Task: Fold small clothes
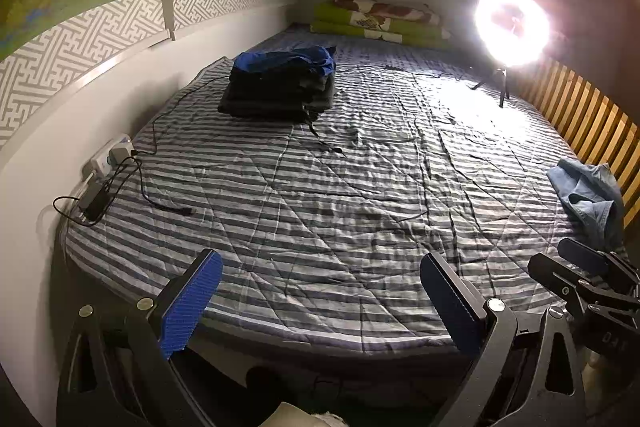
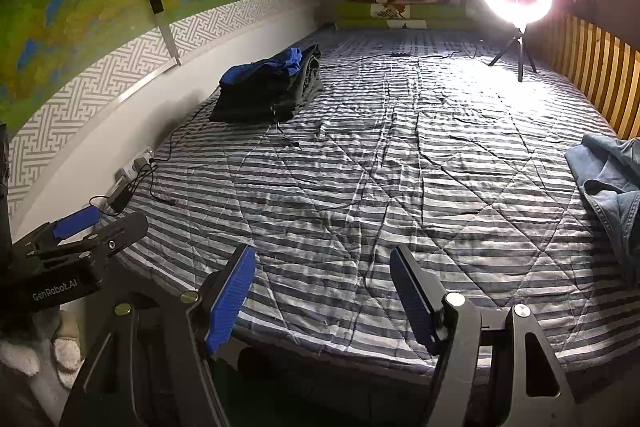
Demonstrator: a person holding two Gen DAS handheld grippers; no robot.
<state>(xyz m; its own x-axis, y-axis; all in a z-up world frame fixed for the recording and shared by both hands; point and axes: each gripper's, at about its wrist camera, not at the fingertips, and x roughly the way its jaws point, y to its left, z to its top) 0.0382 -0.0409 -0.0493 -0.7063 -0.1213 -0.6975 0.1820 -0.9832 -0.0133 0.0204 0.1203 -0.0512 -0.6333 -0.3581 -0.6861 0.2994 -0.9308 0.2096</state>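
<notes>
Just ahead of both gaping, empty tongs, left (image 1: 320,291) and right (image 2: 322,285), lies the striped quilted bed (image 2: 360,187). Right of them sits crumpled blue denim clothing (image 2: 612,179); far-left, a dark folded stack (image 1: 280,87). Loose black cables (image 1: 144,183) might snag.

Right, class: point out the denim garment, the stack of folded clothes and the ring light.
denim garment (image 2: 608,171): right wrist view, on its crumpled middle.
stack of folded clothes (image 1: 280,87): left wrist view, on the dark front side.
ring light (image 2: 513,19): right wrist view, on the glowing lower rim.
</notes>
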